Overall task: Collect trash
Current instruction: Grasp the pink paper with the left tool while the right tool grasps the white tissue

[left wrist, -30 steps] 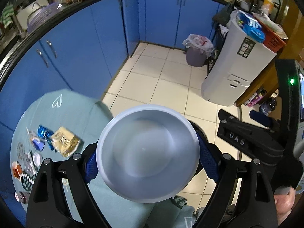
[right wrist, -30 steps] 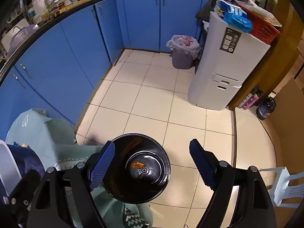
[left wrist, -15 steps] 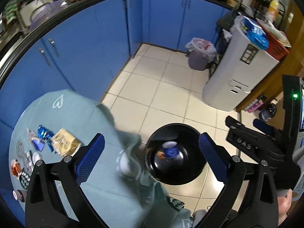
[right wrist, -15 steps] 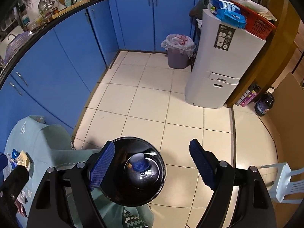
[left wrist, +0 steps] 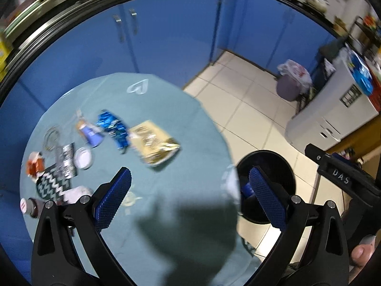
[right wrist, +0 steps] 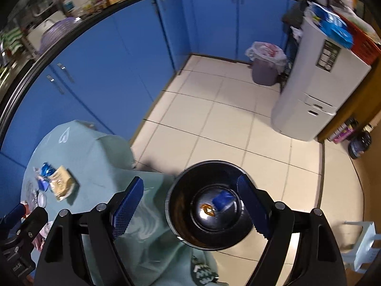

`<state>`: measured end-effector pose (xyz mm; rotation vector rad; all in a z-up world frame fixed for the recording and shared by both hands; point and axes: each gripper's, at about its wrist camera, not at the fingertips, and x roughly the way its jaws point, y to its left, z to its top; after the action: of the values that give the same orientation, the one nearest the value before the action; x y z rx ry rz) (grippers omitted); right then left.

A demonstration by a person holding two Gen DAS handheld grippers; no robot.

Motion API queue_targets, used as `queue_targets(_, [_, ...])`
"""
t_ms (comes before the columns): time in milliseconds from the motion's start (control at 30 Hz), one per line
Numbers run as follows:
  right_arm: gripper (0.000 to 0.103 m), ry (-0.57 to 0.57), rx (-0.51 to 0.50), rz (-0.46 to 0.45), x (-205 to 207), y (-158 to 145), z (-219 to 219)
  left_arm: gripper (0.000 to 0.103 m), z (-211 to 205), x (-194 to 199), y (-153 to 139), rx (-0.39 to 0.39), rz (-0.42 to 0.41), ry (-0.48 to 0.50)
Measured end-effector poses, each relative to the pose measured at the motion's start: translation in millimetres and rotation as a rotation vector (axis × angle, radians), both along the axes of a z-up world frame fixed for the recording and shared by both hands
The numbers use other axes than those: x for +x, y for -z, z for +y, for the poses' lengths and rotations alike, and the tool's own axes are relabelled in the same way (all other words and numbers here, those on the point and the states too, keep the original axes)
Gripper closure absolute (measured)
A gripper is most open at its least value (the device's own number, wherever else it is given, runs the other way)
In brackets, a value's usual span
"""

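A black round bin [right wrist: 209,205] stands on the floor beside the table; a blue cup [right wrist: 222,200] and an orange scrap [right wrist: 206,209] lie in it. It also shows in the left wrist view [left wrist: 266,166]. My left gripper [left wrist: 190,197] is open and empty above the teal tablecloth [left wrist: 147,190]. Trash lies on the table: a gold packet [left wrist: 154,143], a blue foil wrapper [left wrist: 113,128], a small blue cup [left wrist: 91,135], a white lid [left wrist: 83,158] and several other wrappers. My right gripper [right wrist: 190,197] is open and empty above the bin.
Blue cabinets [right wrist: 119,59] line the wall. A grey bin with a plastic bag [right wrist: 264,64] stands in the corner. A white appliance [right wrist: 314,81] stands at right. A white stool [right wrist: 362,243] is at lower right. Tiled floor [right wrist: 226,119] lies between.
The left gripper let go of the white-bottomed blue cup, which dropped into the black bin. It then swung left over the table. The right gripper stayed open over the bin.
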<state>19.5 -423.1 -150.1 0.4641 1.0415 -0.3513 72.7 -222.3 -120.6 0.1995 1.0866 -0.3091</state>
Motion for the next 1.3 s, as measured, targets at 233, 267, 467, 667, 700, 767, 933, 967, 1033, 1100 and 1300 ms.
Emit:
queue_targets(233, [0.024, -0.131, -0.001, -0.001, 21.9, -2.7, 54.5, 0.005, 60.1, -5.2, -0.3, 0.020, -0.004, -0.103])
queue_targets(267, [0.024, -0.160, -0.003, -0.002, 25.2, -3.1, 65.5, 0.005, 69.8, -6.1, -0.4, 0.025, -0.003, -0.121])
queue_targets(467, [0.024, -0.290, -0.033, -0.001, 36.3, -2.6, 119.5, 0.005, 125.2, -18.0, 8.5, 0.045, 0.021, -0.218])
queue_targets(667, [0.024, -0.409, -0.042, 0.040, 46.0, 6.7, 170.8, 0.005, 182.1, -28.0, 32.1, 0.032, 0.093, -0.308])
queue_targets(700, [0.024, -0.418, -0.039, 0.047, 46.7, 8.4, 175.2, 0.005, 192.6, -28.6, 37.3, 0.026, 0.109, -0.319])
queue_targets(767, [0.024, -0.447, -0.027, 0.070, 50.5, 13.7, 191.3, 0.005, 205.6, -30.1, 45.0, 0.008, 0.138, -0.334])
queue_targets(933, [0.024, -0.528, 0.019, 0.111, 60.7, 25.1, 226.3, 0.008, 237.0, -31.1, 57.2, -0.031, 0.157, -0.363])
queue_targets(967, [0.024, -0.548, 0.041, 0.121, 61.8, 28.0, 231.8, 0.009, 240.8, -30.6, 58.7, -0.033, 0.156, -0.362])
queue_targets(1033, [0.024, -0.589, 0.092, 0.140, 66.6, 34.2, 246.1, 0.014, 246.9, -29.6, 62.3, -0.041, 0.164, -0.361])
queue_targets(1100, [0.024, -0.615, 0.106, 0.149, 69.0, 36.9, 257.8, 0.021, 252.7, -27.4, 66.6, -0.048, 0.180, -0.365])
queue_targets(1300, [0.024, -0.689, 0.128, 0.159, 82.9, 40.3, 288.9, 0.040, 274.2, -28.5, 75.0, -0.083, 0.217, -0.380])
